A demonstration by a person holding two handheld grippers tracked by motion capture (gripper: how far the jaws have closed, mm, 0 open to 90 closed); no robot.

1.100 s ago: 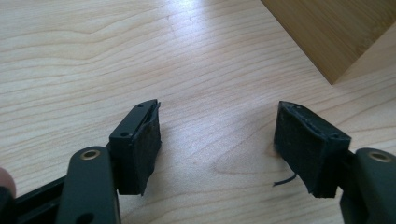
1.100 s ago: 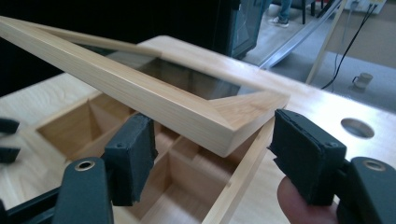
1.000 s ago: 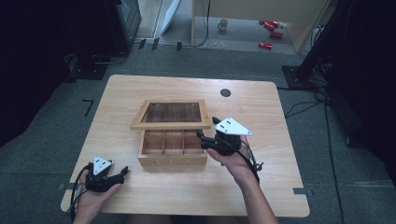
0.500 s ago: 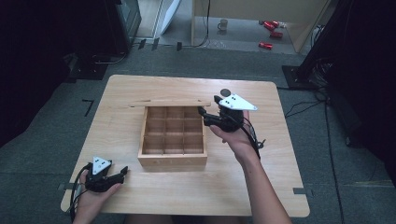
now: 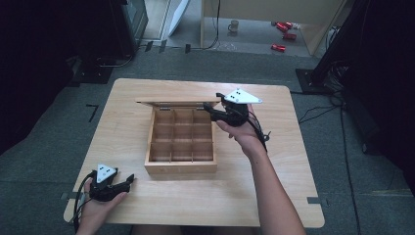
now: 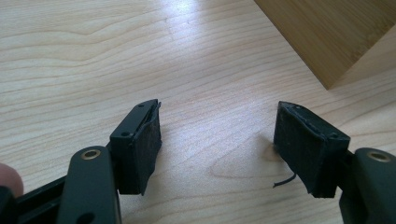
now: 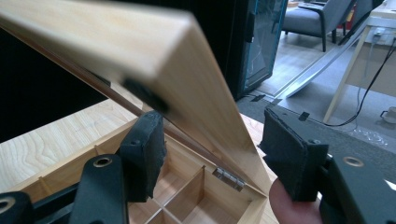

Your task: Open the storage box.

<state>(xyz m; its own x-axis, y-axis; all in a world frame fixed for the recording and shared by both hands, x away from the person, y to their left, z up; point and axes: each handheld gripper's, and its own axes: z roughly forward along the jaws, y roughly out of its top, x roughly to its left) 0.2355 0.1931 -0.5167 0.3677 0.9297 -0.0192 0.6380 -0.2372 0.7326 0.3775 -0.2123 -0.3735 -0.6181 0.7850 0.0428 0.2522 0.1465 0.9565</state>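
Observation:
A wooden box (image 5: 181, 165) with several empty compartments sits mid-table. Its lid (image 5: 178, 102) stands hinged up at the far side. My right gripper (image 5: 209, 109) is at the lid's right end. In the right gripper view its jaws are open, the lid (image 7: 140, 56) passes between them without being clamped, and the compartments (image 7: 187, 198) lie below. My left gripper (image 5: 128, 181) rests open on the table (image 5: 254, 196) near the front left corner. The left gripper view shows only bare wood between its fingers (image 6: 140, 144), with the box's corner (image 6: 336, 37) ahead to the right.
The table's front edge runs just below the left hand. A cable (image 5: 78, 205) trails from the left gripper off the table's corner. Beyond the table are a dark cabinet (image 5: 132, 19), floor cables, a mug (image 5: 235, 24) and red cans (image 5: 284, 34).
The box lid went from partly raised to fully upright. My right gripper rose and moved toward the far side along with it. The left gripper stayed put.

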